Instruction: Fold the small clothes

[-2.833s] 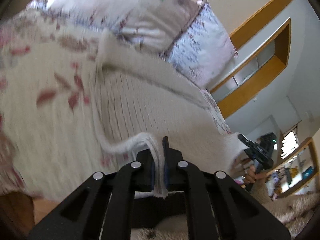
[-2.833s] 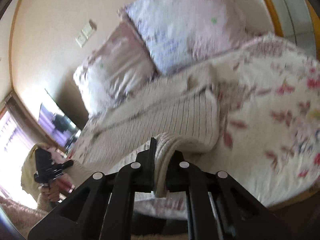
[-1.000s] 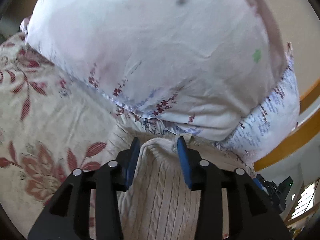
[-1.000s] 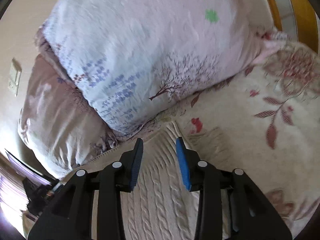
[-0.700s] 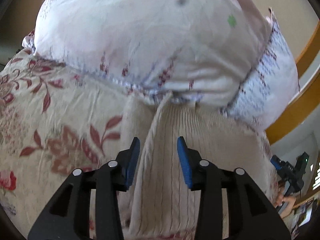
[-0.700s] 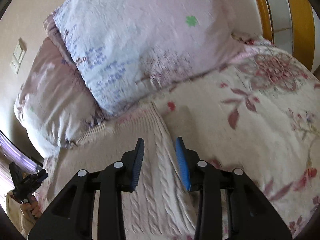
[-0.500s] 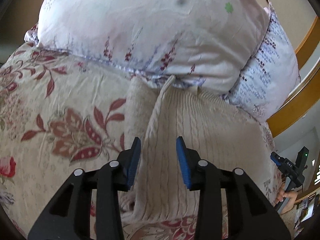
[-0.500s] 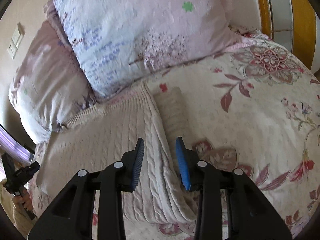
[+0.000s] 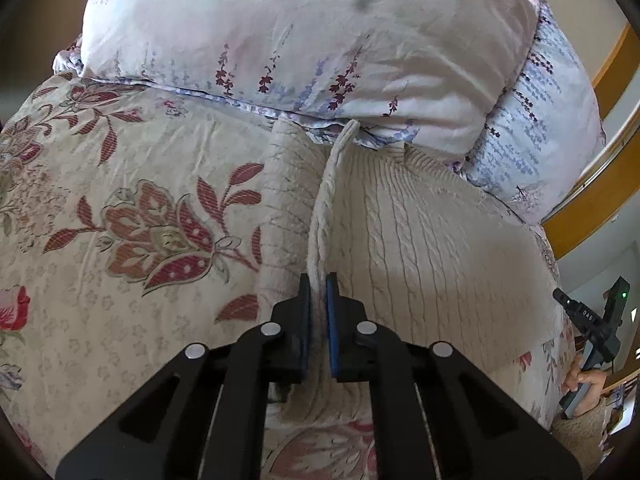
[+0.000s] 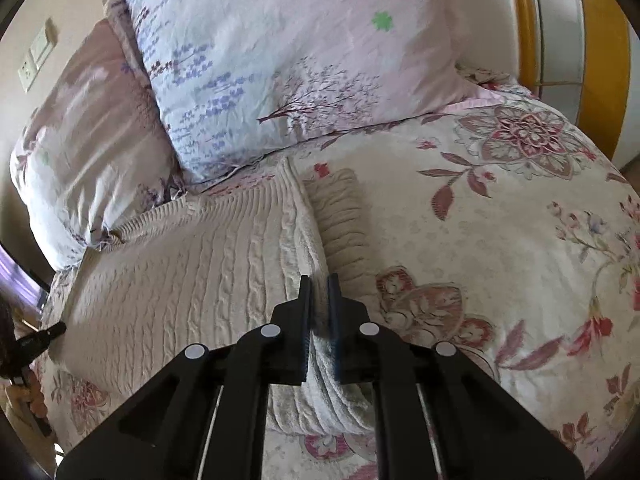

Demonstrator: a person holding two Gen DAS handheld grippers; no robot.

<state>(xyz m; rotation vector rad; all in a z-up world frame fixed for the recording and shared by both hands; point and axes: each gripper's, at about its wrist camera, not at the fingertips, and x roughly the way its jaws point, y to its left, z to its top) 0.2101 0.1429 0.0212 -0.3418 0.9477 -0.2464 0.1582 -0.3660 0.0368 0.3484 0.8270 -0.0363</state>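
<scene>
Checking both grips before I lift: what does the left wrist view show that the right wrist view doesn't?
Left wrist only: the left gripper shut on the left edge of the cream cable-knit sweater, and the hand holding the other gripper at far right.

Right wrist only: the right gripper shut on the sweater's right edge, and a beige wall switch plate.

Both: the sweater on the floral bedspread, and the lavender-print pillows.

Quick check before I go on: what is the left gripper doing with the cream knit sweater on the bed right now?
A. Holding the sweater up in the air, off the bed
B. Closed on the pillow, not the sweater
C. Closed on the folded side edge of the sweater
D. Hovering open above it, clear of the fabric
C. In the left wrist view the left gripper has its blue pads pinched on the raised side edge of the sweater, which lies on the floral bedspread below the pillow.
</scene>
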